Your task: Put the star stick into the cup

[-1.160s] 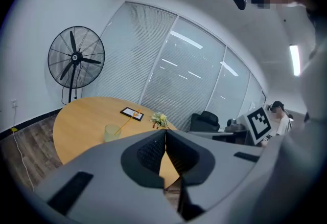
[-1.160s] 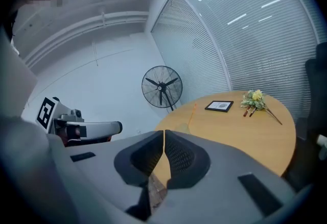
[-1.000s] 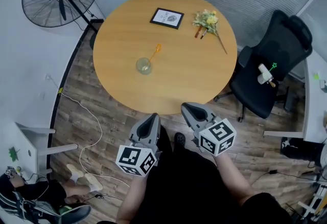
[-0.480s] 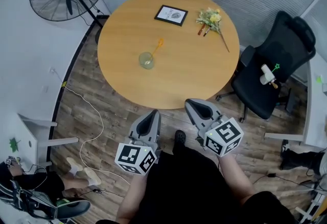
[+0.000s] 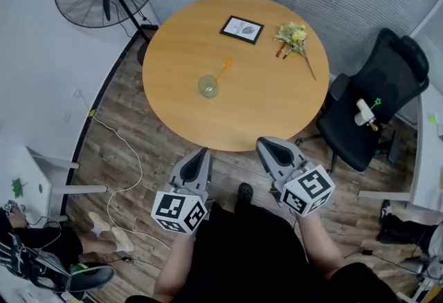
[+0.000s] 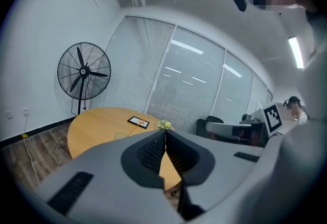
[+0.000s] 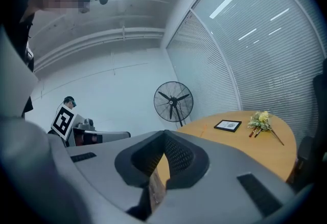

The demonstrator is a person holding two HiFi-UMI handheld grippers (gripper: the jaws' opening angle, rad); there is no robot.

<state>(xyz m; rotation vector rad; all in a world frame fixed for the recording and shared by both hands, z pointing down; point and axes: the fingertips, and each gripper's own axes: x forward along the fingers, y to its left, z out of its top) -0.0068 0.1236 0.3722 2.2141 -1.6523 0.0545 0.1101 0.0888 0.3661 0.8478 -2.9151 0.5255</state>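
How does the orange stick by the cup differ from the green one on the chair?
Colour: the orange stick versus the green stick, whose tip looks star-shaped. Place: the orange stick is on the round table, its lower end at the cup; the green stick lies on the black chair beside a white object. Whether the orange stick sits inside the cup I cannot tell. Both are slim sticks.

Table (image 5: 270, 115): smooth pale wood, satin. Cup (image 5: 208, 86): clear greenish glass. Floor (image 5: 156, 156), seven o'clock of table: dark grained planks.
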